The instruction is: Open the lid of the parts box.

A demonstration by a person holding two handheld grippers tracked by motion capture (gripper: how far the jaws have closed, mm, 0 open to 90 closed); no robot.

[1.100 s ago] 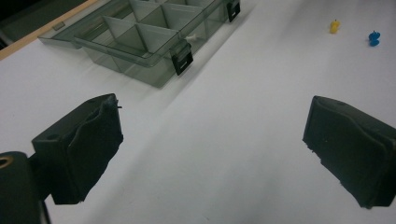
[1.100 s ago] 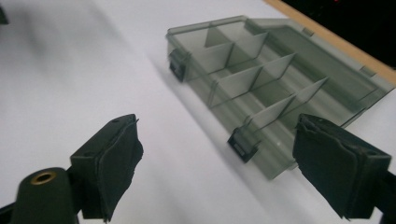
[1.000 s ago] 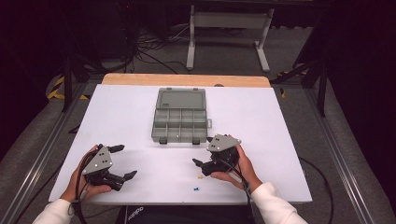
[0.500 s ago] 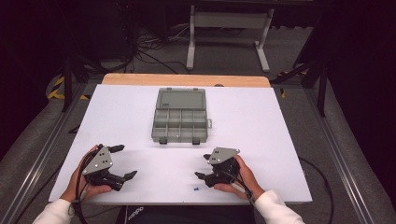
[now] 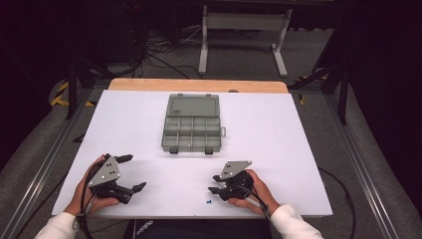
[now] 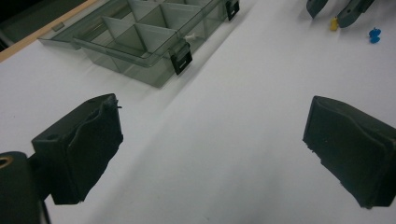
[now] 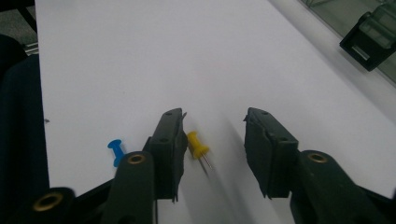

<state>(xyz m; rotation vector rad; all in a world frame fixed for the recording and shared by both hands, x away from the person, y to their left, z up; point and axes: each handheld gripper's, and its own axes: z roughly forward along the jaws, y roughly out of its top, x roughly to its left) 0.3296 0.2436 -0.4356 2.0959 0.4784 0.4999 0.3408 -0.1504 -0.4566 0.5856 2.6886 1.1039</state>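
A yellow push pin [image 7: 197, 143] lies on the white table [image 5: 278, 129] between my right gripper's [image 7: 214, 126] jaws, against the left pad, with a gap to the other pad. These jaws have just been closing and are still apart. A blue push pin [image 7: 116, 150] lies just outside the left jaw, also seen near the front edge [image 5: 209, 202]. My right gripper [image 5: 213, 184] sits low at the front right. My left gripper [image 5: 137, 172] rests at the front left, open wide with nothing between its pads [image 6: 88, 140].
A grey compartment box [image 5: 191, 127] stands open mid-table, lid folded back, latches toward me; its near corner and latch show in the left gripper view [image 6: 140, 32]. The table's front edge runs just below both hands. Bare white surface lies between the grippers and the box.
My right gripper has come down and toward the front edge, and its jaws have narrowed around the yellow pin. The left gripper has stayed put.
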